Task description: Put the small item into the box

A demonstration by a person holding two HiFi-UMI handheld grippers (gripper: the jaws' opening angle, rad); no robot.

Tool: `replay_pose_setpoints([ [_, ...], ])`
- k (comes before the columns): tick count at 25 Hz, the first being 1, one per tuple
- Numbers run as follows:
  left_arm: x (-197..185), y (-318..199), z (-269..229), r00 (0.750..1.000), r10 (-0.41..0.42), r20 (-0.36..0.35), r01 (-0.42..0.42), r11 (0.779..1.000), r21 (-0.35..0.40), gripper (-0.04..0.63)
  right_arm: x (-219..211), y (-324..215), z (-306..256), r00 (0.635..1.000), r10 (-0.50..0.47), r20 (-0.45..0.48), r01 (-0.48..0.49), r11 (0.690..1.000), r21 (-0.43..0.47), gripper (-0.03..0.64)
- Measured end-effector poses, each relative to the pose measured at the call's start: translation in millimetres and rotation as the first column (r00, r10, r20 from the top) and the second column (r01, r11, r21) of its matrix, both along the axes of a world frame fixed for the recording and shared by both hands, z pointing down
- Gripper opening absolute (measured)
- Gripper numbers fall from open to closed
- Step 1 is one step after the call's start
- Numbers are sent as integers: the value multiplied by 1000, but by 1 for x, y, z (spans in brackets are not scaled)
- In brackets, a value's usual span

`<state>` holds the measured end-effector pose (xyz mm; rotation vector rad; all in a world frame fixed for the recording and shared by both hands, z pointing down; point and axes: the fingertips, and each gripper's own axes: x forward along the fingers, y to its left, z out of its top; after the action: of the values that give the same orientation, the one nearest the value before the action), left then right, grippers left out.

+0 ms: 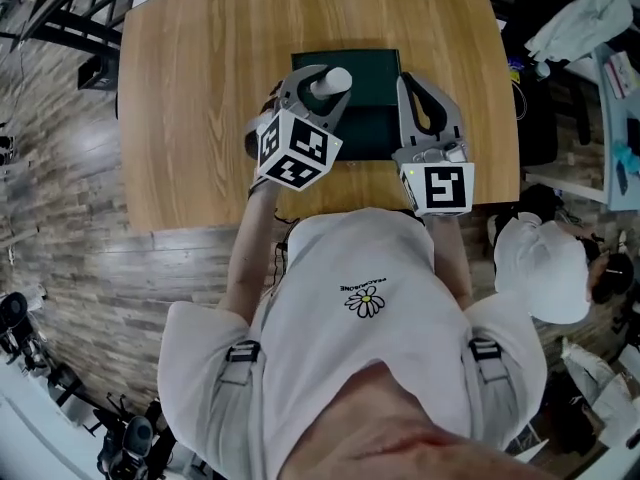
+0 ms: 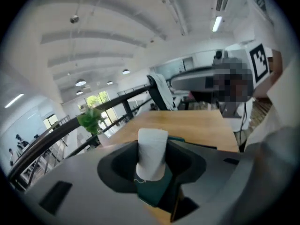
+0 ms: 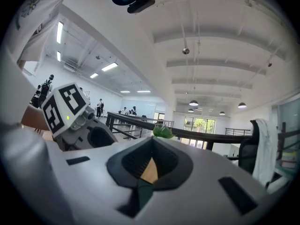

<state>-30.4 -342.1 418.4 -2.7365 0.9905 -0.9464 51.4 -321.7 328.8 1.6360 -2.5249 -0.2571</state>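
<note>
Two tools are over the wooden table, side by side. The left tool has its jaws set wide and clamped on a small white roll. It holds the roll over the left part of the dark green box, which lies mid-table toward the near edge. The right tool has its jaws drawn together with nothing between them. It sits at the box's right edge, pointing toward the far side.
</note>
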Motion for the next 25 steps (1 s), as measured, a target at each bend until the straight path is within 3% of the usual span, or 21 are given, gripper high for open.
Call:
replay_pose_setpoints([
  [2,10,8,36,990,83,115,-73,993,-89,186,3,2,5,1000,5,-7,-5,1000,-16,5],
  [5,19,25,84,954,206,220,-157,962,-221,186,9,7,15,1000,15,4,-14,999,-46,5],
  [7,23,39,111,920,285,268,-198,930,-310,186,18,10,24,1000,28,9,-27,998,-62,5],
  [12,26,77,170,813,460,356,-245,825,-509,186,40,24,36,998,68,-18,-70,992,-106,5],
  [17,23,98,207,716,562,414,-249,760,-601,186,50,36,44,994,93,-53,-99,987,-129,5],
  [20,18,102,221,658,600,455,-234,737,-634,187,52,40,44,994,100,-40,-105,987,-126,5],
  [22,16,103,226,640,610,468,-227,731,-643,189,53,43,44,993,111,-32,-114,985,-131,5],
  [25,17,103,227,632,621,464,-235,724,-649,189,55,45,45,993,119,-28,-121,984,-133,5],
])
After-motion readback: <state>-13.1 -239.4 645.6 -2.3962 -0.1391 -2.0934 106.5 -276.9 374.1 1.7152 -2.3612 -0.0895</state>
